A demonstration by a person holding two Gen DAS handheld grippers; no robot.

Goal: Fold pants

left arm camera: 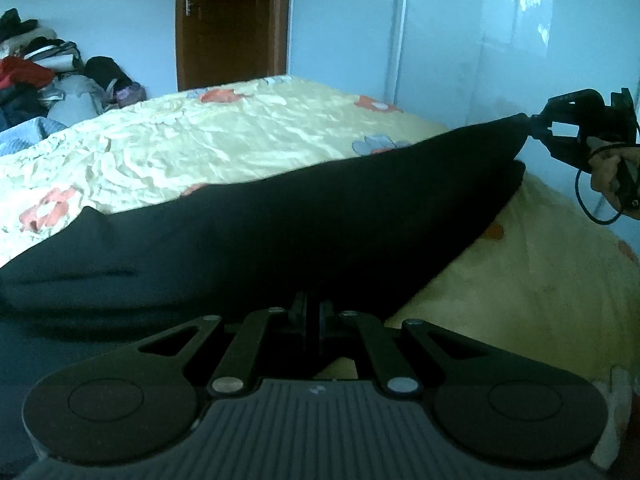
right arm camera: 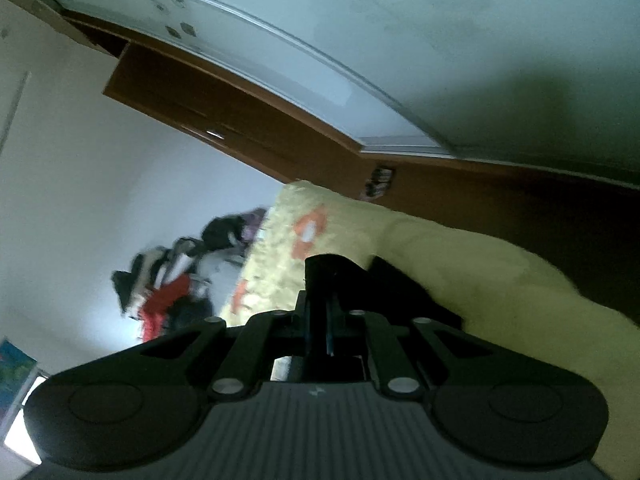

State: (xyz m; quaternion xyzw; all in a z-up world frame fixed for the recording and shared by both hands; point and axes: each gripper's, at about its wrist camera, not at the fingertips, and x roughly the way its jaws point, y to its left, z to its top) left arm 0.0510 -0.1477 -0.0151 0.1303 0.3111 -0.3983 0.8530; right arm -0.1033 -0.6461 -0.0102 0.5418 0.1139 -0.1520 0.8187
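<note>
The black pants (left arm camera: 280, 220) hang stretched above the yellow flowered bed (left arm camera: 200, 140) between my two grippers. My left gripper (left arm camera: 313, 304) is shut on the near edge of the pants at the bottom of the left wrist view. My right gripper (left arm camera: 532, 124) is shut on the far corner at the right, held by a hand. In the right wrist view, tilted, my right gripper (right arm camera: 320, 292) is shut on a black fold of the pants (right arm camera: 400, 292) above the bed (right arm camera: 480, 272).
A pile of clothes and bags (left arm camera: 40, 76) lies left of the bed by the wall. A brown door (left arm camera: 232, 20) stands behind the bed. A white wardrobe front (left arm camera: 500, 40) is at the right. The bed's near right corner (left arm camera: 540, 280) is bare cover.
</note>
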